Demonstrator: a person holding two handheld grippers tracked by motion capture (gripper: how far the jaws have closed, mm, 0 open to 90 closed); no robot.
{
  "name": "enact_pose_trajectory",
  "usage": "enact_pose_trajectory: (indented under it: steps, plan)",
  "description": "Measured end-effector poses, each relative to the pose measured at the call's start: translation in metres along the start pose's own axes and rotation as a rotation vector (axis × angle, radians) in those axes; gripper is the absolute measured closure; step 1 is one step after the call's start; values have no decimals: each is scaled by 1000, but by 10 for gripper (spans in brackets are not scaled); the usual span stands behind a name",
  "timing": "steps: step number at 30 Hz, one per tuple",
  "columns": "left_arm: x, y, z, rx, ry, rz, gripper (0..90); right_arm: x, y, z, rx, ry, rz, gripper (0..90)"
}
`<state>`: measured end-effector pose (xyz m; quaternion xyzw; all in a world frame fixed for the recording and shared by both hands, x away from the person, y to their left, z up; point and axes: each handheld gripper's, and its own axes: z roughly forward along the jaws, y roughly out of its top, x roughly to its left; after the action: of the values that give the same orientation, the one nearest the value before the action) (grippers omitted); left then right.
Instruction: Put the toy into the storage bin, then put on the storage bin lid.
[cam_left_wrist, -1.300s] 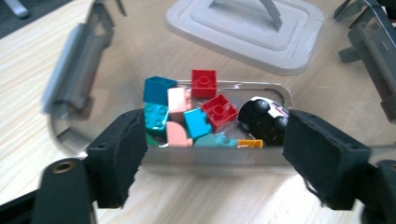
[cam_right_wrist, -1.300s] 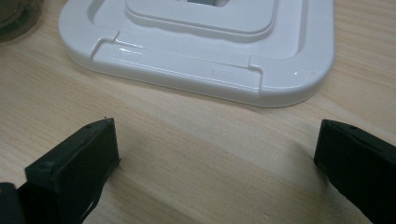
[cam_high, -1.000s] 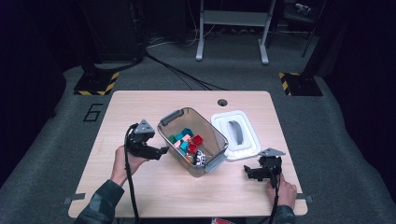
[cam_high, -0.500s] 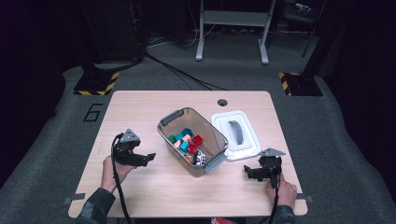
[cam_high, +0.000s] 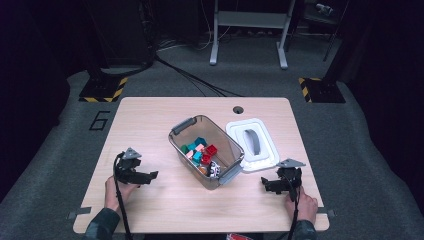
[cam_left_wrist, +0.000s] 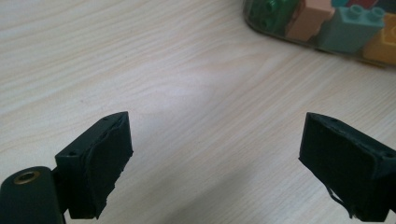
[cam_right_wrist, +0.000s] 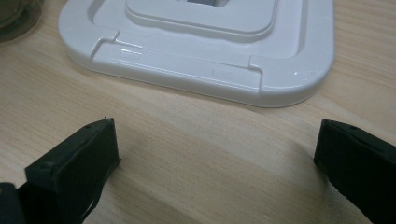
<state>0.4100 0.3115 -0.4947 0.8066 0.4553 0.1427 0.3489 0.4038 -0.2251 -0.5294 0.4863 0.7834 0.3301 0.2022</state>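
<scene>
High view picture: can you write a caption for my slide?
Two open grippers rest beside a clear bin of bricks, white lid off.

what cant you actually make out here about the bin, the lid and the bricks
- Bin, high view: lower bricks hidden under the top ones; count unclear.
- Black-and-white piece, high view: too small to identify.
- Bin, left gripper view: cut off by the top edge.
- Lid, right gripper view: handle cut off by the top edge.

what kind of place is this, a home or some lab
Most likely a lab or recording studio, not a home: a lone wooden table on grey carpet, hazard-striped floor plates, cables trailing across the floor, and a number six marked beside the table.
</scene>
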Motion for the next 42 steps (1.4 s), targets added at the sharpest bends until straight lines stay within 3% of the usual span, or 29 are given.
enact_pose_trajectory:
  steps: [7,11,14,18,20,24,26,27,33,34,35,42]
  plan:
    - [6,-8,6,-9,13,-7,72,0,0,0,0,0,0,0]
    - [9,-14,13,-9,-3,-13,48,1,0,0,0,-2,5,0]
    - [11,-17,21,9,-6,17,37,1,0,0,0,-6,10,0]
    - [12,-21,26,-36,18,49,30,2,-1,-1,-3,-18,8,0]
    - [13,-20,28,-24,41,98,31,3,-3,-3,1,-24,28,0]
    - [21,-16,31,-26,1,138,25,4,-6,-5,-2,-34,29,0]
    - [25,-13,33,-24,2,144,24,4,-6,-6,-5,-34,33,0]
    - [25,-12,34,-28,8,125,22,5,-6,-6,-4,-36,35,0]
    - [26,-11,36,-29,18,121,17,7,-7,-7,-2,-44,44,0]
    - [27,-9,37,-31,47,87,15,8,-7,-7,-7,-48,43,0]
    - [27,-8,38,-29,52,79,15,7,-8,-9,-1,-40,35,0]
    - [31,-2,44,-24,38,96,0,7,-8,-12,23,-51,43,0]
